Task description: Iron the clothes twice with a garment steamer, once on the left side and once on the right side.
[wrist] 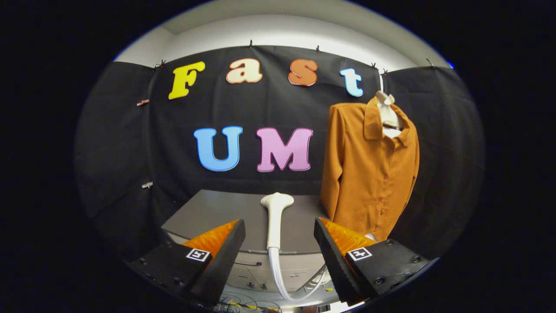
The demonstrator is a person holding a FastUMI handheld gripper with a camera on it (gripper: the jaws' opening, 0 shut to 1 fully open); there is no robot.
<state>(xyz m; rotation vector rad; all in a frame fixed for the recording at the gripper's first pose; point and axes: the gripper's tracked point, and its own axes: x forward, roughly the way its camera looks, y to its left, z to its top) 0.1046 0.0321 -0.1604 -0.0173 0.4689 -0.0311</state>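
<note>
hovering level, the gripper (279, 243) gapes wide around the untouched steamer (275, 217) handle.

A white garment steamer (275, 217) lies flat on the grey counter (208, 213) ahead of my spread tongs (279, 243), head away, hose trailing off the near edge. Beside it hangs a buttoned orange shirt (369, 167).

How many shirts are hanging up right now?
1. The shirt hangs on a hanger against the wall, beyond the open gripper and beside the steamer on the table.
</note>
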